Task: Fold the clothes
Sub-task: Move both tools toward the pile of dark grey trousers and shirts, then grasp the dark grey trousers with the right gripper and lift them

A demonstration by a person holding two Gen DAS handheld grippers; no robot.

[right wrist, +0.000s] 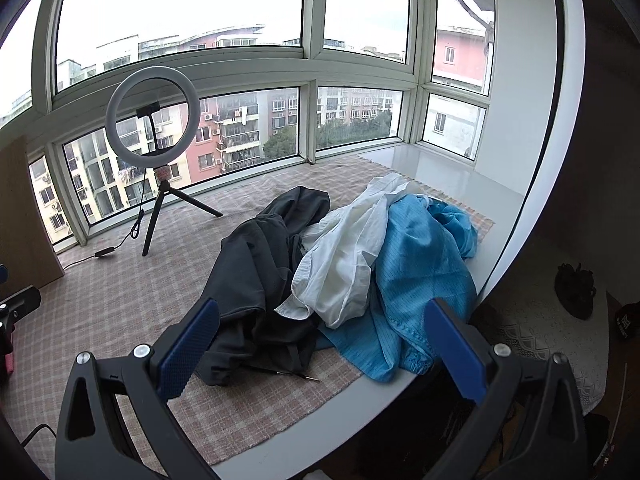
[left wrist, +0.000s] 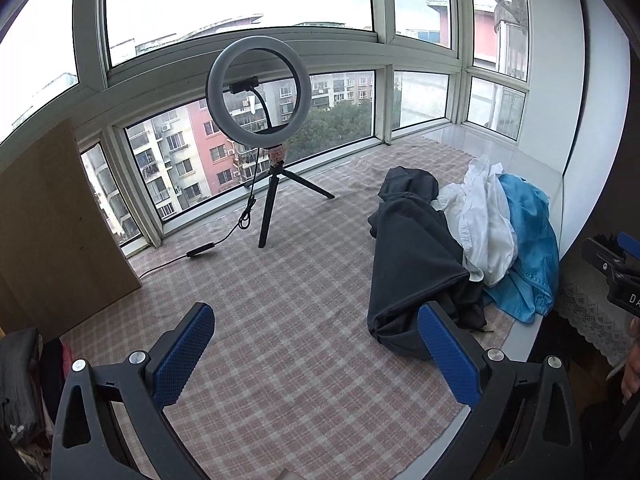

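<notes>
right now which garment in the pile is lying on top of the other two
The crumpled white cotton shirt: it drapes over both the dark grey garment and the blue ribbed garment beside it.

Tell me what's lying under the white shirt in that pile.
The white shirt overlaps the black garment on one side and the blue garment on the other. Anything directly beneath it is covered.
</notes>
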